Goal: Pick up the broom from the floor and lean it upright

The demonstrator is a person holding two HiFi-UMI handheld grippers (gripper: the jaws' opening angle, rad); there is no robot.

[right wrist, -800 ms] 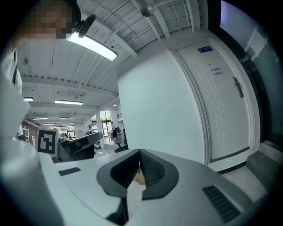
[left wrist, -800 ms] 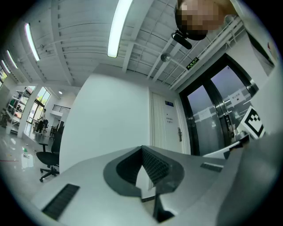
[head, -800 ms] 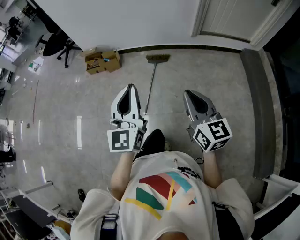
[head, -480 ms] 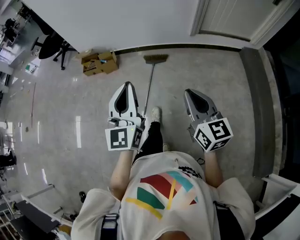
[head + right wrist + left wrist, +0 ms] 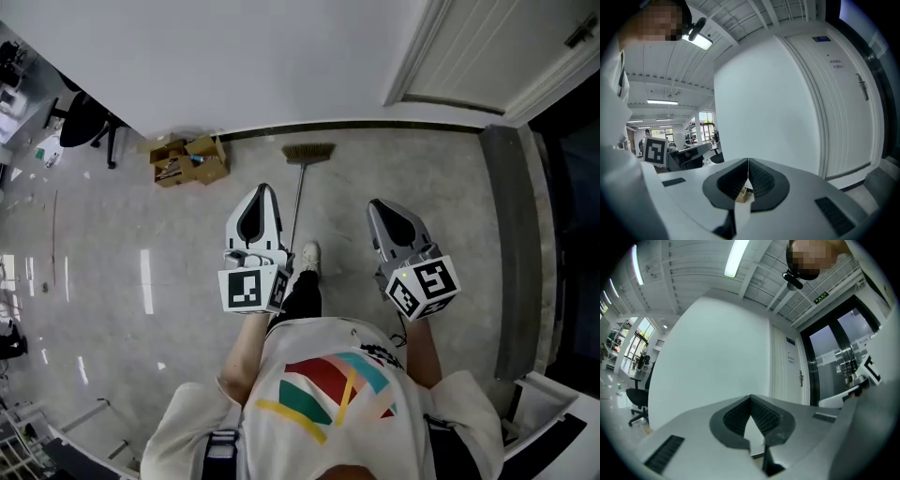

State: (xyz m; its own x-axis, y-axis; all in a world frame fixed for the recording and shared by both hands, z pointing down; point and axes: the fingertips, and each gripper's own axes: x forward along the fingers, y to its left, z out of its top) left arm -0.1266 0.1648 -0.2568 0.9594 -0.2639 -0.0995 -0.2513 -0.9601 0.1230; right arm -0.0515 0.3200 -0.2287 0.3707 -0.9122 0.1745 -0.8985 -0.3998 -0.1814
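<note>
One broom [image 5: 307, 154] is seen lying flat on the floor [image 5: 169, 281], its bristle head at the far edge by the wall [image 5: 234, 66] and its handle running back between two grippers. The left gripper [image 5: 263, 190] and right gripper [image 5: 377, 206] are held above it, neither touching it, each with its fingers [image 5: 764, 416] pressed together on nothing. One cardboard box [image 5: 187, 159] is set along the same far edge, left of the bristles; one shoe [image 5: 308, 255] is shown beside the handle's near end.
</note>
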